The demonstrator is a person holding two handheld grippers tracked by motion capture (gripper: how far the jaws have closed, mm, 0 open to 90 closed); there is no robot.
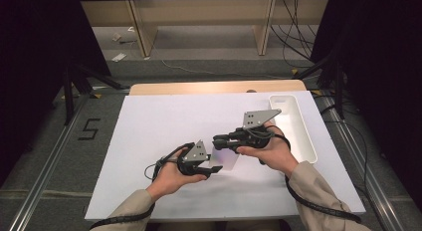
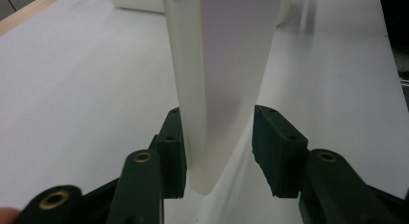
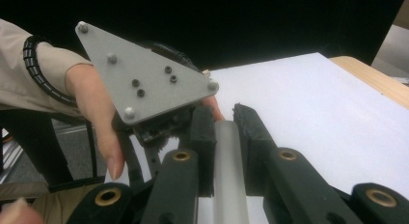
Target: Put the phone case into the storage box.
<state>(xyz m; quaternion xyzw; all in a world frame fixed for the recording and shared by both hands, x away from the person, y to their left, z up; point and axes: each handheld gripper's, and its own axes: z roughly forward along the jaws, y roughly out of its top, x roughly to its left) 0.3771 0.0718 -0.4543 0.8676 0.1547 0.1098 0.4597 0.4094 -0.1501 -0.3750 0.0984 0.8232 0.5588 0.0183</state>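
Both grippers meet over the middle of the white table (image 1: 149, 141), and between them hangs a flat, pale translucent piece (image 1: 225, 160), some kind of plastic lid or panel, held clear of the surface. The right gripper (image 3: 224, 120) has its jaws clamped on the piece's rounded edge, seen edge-on between the black pads. The left gripper (image 2: 217, 147) is a different story: its jaws stand apart, one pad touching or nearly touching the piece's (image 2: 226, 74) side, the other with a clear gap, so it has no hold yet. This looks like a handover or a two-handed steadying, and the sensible way to do it is for the left hand (image 1: 171, 176) to centre the narrow end between the pads before closing, so the piece is not pushed sideways against the right's clamp. The right hand (image 1: 268, 151) should hold level and firm until the left has bitten. The long white tray (image 1: 303, 136) sits at the table's right edge, near the right hand, likely where the piece belongs.
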